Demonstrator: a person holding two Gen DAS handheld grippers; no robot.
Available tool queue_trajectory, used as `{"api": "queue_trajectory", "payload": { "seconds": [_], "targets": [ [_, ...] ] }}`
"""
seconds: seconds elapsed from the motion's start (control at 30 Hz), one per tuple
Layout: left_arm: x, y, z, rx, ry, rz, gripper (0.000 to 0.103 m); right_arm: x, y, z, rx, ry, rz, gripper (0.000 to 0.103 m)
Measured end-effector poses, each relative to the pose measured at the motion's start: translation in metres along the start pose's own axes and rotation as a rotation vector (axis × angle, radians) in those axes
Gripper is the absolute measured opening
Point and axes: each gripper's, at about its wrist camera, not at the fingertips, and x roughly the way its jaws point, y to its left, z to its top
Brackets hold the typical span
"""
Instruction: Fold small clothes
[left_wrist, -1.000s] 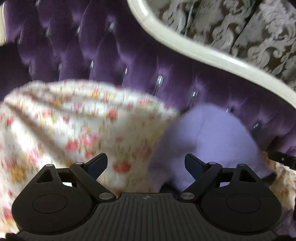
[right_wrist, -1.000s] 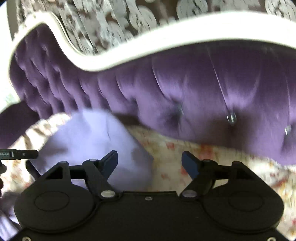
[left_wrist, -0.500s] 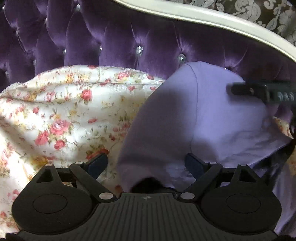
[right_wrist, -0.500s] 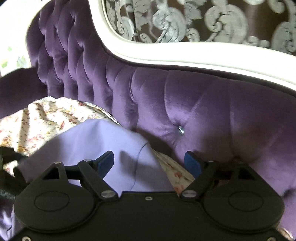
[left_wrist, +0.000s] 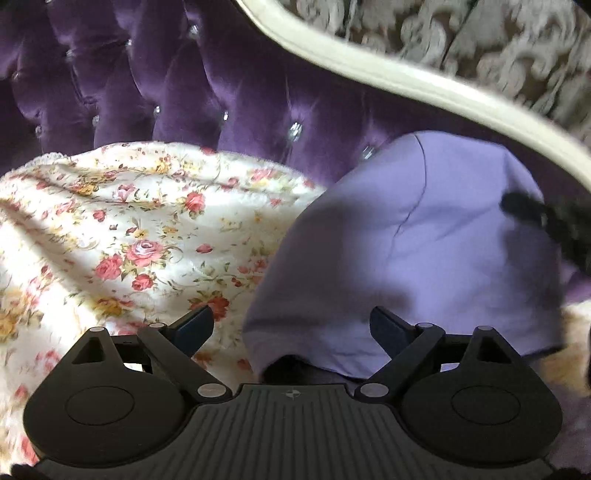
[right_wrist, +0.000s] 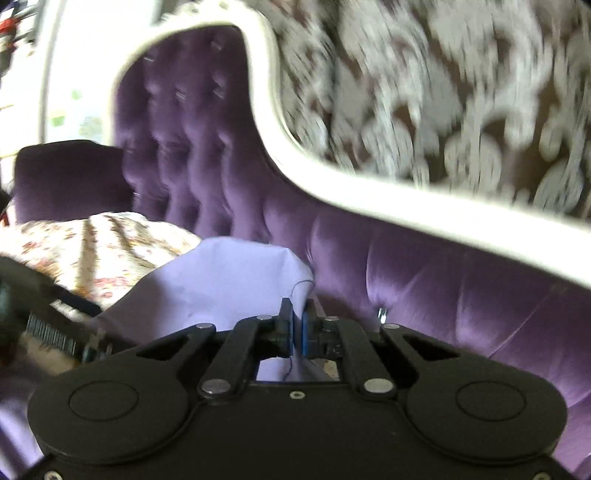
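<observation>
Nearest you, your right gripper (right_wrist: 296, 326) has just snapped closed, its fingers (right_wrist: 285, 325) pinching a seamed edge of the lilac garment (right_wrist: 225, 280), probably to lift that side for a fold. Your left gripper (left_wrist: 291, 328) hangs with fingers spread wide, the garment's (left_wrist: 424, 251) lower hem between them but not pressed, ready to take the other side. The garment lies humped on the floral bedspread (left_wrist: 122, 236), its seam running up towards the purple tufted headboard (left_wrist: 229, 85) behind; its long axis I can't tell.
</observation>
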Motion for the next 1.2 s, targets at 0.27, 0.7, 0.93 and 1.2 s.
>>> {"api": "queue_trajectory", "payload": {
  "seconds": [0.27, 0.7, 0.93, 1.2],
  "targets": [
    [-0.060, 0.014, -0.023, -0.166, 0.027, -0.292, 0.096, -0.113, 0.057, -0.017, -0.272, -0.181, 0.028, 0.009],
    [-0.121, 0.028, -0.092, -0.322, 0.098, -0.568, 0.103, -0.197, 0.137, -0.102, -0.682, -0.182, 0.122, 0.009],
    [-0.141, 0.031, -0.107, -0.404, 0.073, -0.627, 0.103, -0.207, 0.149, -0.126, -0.813, -0.133, 0.154, 0.009],
    [-0.125, 0.005, -0.115, -0.380, 0.118, -0.519, 0.102, -0.216, 0.157, -0.135, -0.832, -0.107, 0.153, 0.009]
  ]
}}
